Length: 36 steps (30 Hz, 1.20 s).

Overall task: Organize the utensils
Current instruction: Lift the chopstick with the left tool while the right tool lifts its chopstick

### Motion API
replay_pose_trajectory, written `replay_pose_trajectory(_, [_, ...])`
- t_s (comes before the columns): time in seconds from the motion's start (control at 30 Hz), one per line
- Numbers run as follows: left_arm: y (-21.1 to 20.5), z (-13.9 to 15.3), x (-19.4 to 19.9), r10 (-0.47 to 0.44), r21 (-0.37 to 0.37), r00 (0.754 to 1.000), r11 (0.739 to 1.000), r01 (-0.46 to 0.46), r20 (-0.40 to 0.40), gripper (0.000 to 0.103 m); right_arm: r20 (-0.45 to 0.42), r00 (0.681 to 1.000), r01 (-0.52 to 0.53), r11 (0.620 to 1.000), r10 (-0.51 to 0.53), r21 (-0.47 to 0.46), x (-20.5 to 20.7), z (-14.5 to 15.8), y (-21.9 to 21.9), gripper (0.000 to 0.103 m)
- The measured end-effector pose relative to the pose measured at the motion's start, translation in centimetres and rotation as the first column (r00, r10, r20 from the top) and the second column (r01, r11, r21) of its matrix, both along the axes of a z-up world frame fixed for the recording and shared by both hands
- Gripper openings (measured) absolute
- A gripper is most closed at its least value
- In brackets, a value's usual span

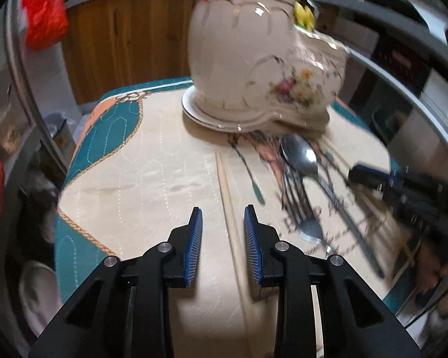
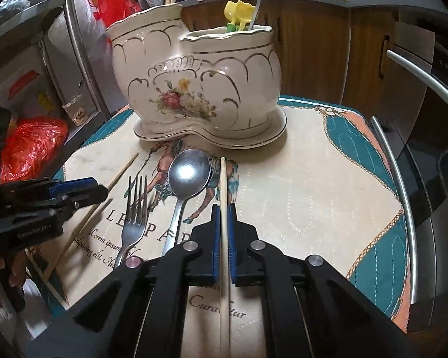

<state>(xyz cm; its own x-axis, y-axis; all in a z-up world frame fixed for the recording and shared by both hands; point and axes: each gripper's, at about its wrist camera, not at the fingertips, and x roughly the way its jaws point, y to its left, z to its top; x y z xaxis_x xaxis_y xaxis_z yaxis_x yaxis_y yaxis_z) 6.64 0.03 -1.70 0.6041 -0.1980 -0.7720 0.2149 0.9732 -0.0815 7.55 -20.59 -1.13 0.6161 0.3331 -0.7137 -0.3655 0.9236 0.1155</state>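
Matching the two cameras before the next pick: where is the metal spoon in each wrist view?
Left wrist: the spoon lies right of centre, bowl pointing up-left and slightly blurred.
Right wrist: the spoon lies just left of centre, bowl up.
Shared landmark: the floral ceramic holder stands just beyond the spoon's bowl in both.

the placemat (image 2: 298, 185) has script print in front of the ceramic holder (image 2: 194, 89): "Lorem ipsum", "Cura…tur", plus big letters "L E", "P A", rest is covered
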Motion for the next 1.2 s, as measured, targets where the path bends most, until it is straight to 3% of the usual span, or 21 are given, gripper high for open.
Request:
replay_pose_trajectory(0.13, [-0.6,-0.1,0.1,-0.031,0.057,1.0,0.998,0.031,0.006,0.03,-0.002,1.0,-0.019,1.0,0.019,-0.004,0.0,0.0,0.4,0.005])
replay_pose_trajectory(0.23, [-1.0,-0.2,0.1,-0.036,0.105,0.999,0.994,0.032,0.029,0.01,0.013,0.999,-0.033,0.999,0.033,0.013,-0.3,0.3,0.5,0.005])
replay_pose_trajectory(0.33, [-0.8,-0.3,0.0,-0.044,0.102,0.998,0.994,0.04,0.042,0.006,0.035,0.998,-0.044,0.998,0.042,0.045,-0.7,0.8,0.3,0.005])
replay_pose_trajectory(0.43, [0.0,0.1,-0.1,-0.032,0.067,0.998,0.997,0.027,0.059,0.006,0.056,0.997,-0.05,0.994,0.045,0.098,-1.0,1.5,-0.3,0.005])
replay_pose_trajectory(0.6, [2.0,3.0,-2.0,0.0,-0.031,0.985,0.999,0.006,0.174,0.006,0.144,0.989,-0.056,0.977,0.026,0.206,-2.1,3.8,-1.7,0.005])
replay_pose_trajectory(0.73, [3.7,6.2,-3.3,0.028,-0.178,0.954,0.984,0.027,0.3,0.006,0.222,0.975,-0.062,0.963,0.002,0.261,-2.5,6.1,-2.3,0.005])
replay_pose_trajectory(0.87, [3.9,9.8,-2.9,0.046,-0.269,0.916,0.961,0.069,0.398,0.006,0.303,0.953,-0.077,0.949,-0.02,0.305,-1.7,9.3,-2.5,0.005])
replay_pose_trajectory(1.0, [3.0,12.8,-1.0,0.026,-0.304,0.893,0.944,0.126,0.45,0.006,0.378,0.925,-0.088,0.936,-0.05,0.339,0.4,12.2,-2.7,0.005])
replay_pose_trajectory(1.2, [1.2,15.9,2.4,0.035,-0.299,0.855,0.944,0.143,0.518,0.006,0.458,0.885,-0.105,0.919,-0.088,0.379,4.4,15.6,-2.5,0.005])
